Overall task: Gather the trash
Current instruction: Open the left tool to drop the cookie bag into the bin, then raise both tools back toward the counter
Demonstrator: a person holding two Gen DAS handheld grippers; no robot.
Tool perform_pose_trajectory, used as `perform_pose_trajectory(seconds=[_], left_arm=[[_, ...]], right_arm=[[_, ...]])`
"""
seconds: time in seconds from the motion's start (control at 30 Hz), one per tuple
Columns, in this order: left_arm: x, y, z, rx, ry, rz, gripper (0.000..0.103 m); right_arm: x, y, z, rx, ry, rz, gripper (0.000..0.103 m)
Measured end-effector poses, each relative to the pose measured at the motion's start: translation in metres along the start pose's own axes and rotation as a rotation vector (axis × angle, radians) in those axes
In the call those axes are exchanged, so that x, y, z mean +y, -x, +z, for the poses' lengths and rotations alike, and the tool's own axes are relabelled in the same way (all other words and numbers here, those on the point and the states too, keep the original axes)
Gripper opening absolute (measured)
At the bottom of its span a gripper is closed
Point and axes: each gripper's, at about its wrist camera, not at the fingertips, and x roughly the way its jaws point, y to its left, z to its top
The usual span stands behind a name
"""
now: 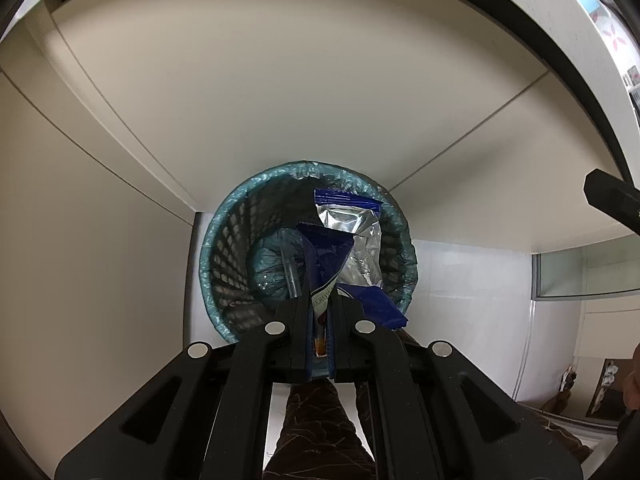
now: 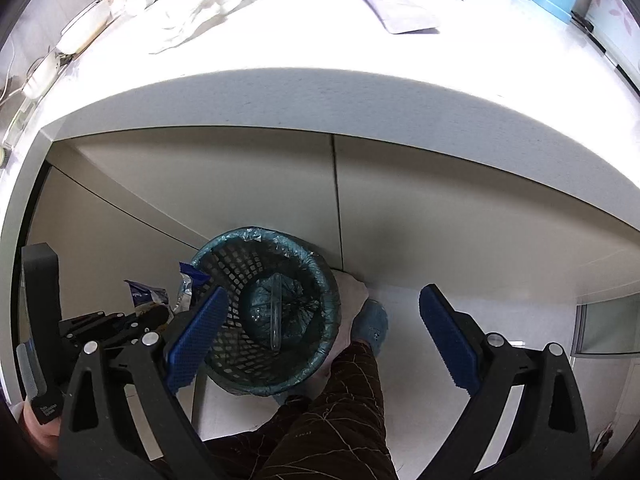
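The left tongs (image 1: pixel 320 304) pinched blue snack wrappers (image 1: pixel 326 264) tight, above the lined trash bin (image 2: pixel 316 280) on the floor beside the counter (image 2: pixel 320 40). The right tongs (image 2: pixel 320 320) hung wide open over the bin, empty. The wrappers could miss and fall outside if let go off-center.

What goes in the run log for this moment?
left claw: shut on wrapper | right claw: open, empty | both above bin

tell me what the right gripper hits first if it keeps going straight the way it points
Probably the bin: the open right gripper points down into its mouth, likely meeting the clear plastic piece at the bottom first, though depth is unclear.
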Motion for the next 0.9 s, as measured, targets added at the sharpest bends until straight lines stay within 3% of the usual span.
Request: perform_pose_trajectory(seconds=[0.23,0.6,0.9], left_arm=[[-0.008,0.0,0.002,-0.007,-0.023,-0.004,0.012],[-0.006,0.023,0.008,-0.053,-0.01,-0.009,0.057],[-0.001,0.077,0.016,-0.135,0.012,0.005,0.091]], right_arm=[[-0.002,0.004,0.0,-0.005,-0.006,0.003,0.092],[0.004,0.003,0.003,-0.002,0.017,0.005,0.092],[0.003,0.027,0.011,-0.022,0.021,0.008,0.092]])
